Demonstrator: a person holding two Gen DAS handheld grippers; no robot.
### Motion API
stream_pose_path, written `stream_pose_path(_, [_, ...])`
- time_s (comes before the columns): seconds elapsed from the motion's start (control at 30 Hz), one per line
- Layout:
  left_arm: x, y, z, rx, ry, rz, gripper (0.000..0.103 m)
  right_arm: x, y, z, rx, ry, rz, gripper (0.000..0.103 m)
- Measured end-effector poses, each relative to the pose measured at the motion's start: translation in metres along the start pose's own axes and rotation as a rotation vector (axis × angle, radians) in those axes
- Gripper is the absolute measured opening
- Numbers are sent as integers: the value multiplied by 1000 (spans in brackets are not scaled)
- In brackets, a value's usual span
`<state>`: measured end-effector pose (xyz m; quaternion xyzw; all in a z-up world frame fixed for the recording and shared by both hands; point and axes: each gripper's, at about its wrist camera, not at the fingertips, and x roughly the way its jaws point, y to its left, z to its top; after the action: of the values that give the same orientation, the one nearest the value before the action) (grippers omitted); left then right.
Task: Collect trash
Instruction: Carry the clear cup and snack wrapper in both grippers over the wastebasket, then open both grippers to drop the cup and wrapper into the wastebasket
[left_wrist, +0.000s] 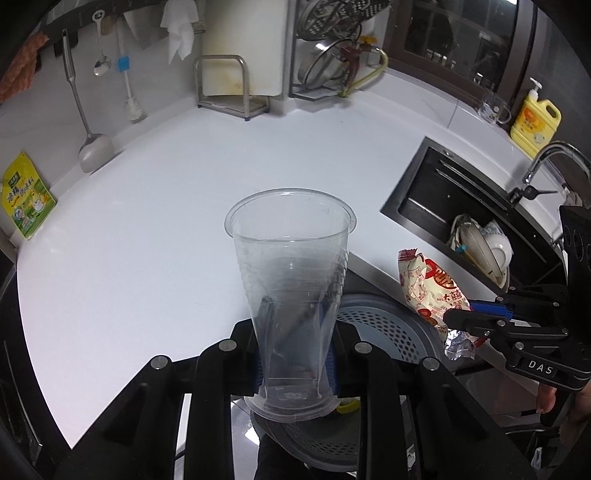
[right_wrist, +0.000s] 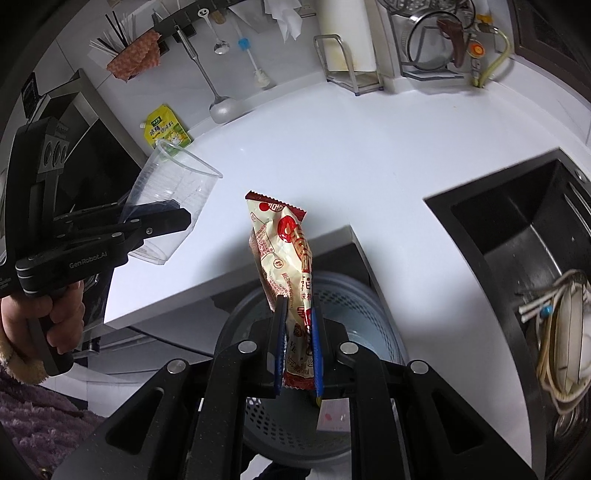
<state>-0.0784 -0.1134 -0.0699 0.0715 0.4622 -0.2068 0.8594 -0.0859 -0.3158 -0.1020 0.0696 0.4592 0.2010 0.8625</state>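
Both pieces of trash are held above the perforated grey bin (right_wrist: 332, 295), which sits below the front edge of the white counter (left_wrist: 166, 184). The left hand-held gripper (left_wrist: 295, 354) is clamped on the lower part of a clear plastic cup (left_wrist: 291, 266), whose long axis runs away from the camera along the fingers. The right hand-held gripper (right_wrist: 299, 347) is pinched shut on the lower end of a red-and-cream snack wrapper (right_wrist: 284, 254), its length likewise in line with the fingers. The coming release likely hinges on overhang: the wrapper hangs right over the bin mouth, so the right side looks nearer a drop. The right view shows the bin interior and the left hand (right_wrist: 55, 314); the left view shows only a slice of bin beside the cup.
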Motion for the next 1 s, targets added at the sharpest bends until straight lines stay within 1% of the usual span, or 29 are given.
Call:
stream_pose_path(0.33, [10,-30,-17,40,40,-38,25,-4,-7,-31,40,29,-2,12])
stream_pose_path(0.57, [25,-38,-31,47,84,-63,25,-1,-14,-48,64,51,-11,12])
stream_pose_path(0.73, [41,-39,-45,35,142,-99,25,7,-17,-62,78,85,-21,13])
stream_pose_path(0.93, [60,-40,-63,31,208,-117,26,21,-19,-74,95,126,-29,13])
stream_pose_path(1.0, [66,-40,-67,33,226,-117,28,24,-18,-76,94,135,-35,16])
